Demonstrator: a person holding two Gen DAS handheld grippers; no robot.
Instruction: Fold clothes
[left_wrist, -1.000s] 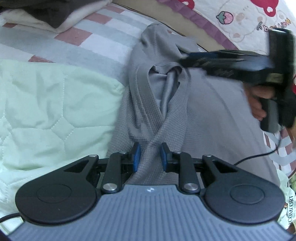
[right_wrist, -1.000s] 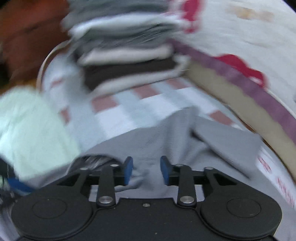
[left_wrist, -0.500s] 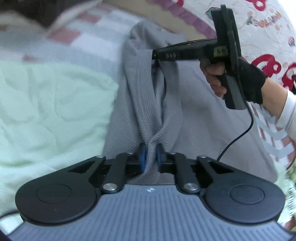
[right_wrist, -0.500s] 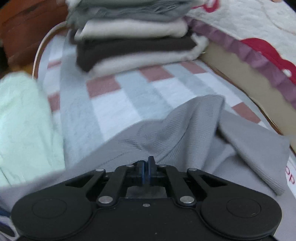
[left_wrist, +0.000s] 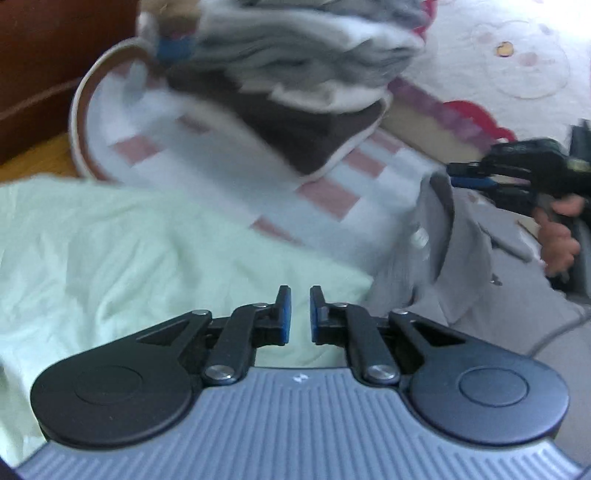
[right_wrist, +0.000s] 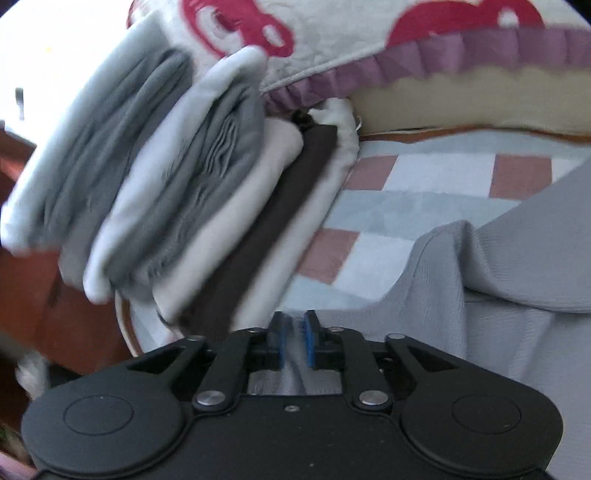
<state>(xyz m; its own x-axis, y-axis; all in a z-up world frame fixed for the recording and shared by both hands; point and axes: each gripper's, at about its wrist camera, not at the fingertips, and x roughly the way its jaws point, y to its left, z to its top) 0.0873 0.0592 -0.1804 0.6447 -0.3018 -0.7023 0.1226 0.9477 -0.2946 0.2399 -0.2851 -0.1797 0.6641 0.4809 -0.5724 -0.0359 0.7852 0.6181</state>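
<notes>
Pinching grey garment (right_wrist: 491, 317): right gripper (right_wrist: 293, 341) (own view only); left gripper (left_wrist: 297, 314) parted, empty.

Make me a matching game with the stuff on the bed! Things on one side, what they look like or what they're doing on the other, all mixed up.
Things:
1. left gripper
2. right gripper
3. quilted blanket
4. stack of folded clothes

Descriptions:
A. pale green
B. grey, white and dark brown layers
C. open, nothing between its fingers
D. has the grey garment between its fingers

Pairs: 1-C, 2-D, 3-A, 4-B
</notes>
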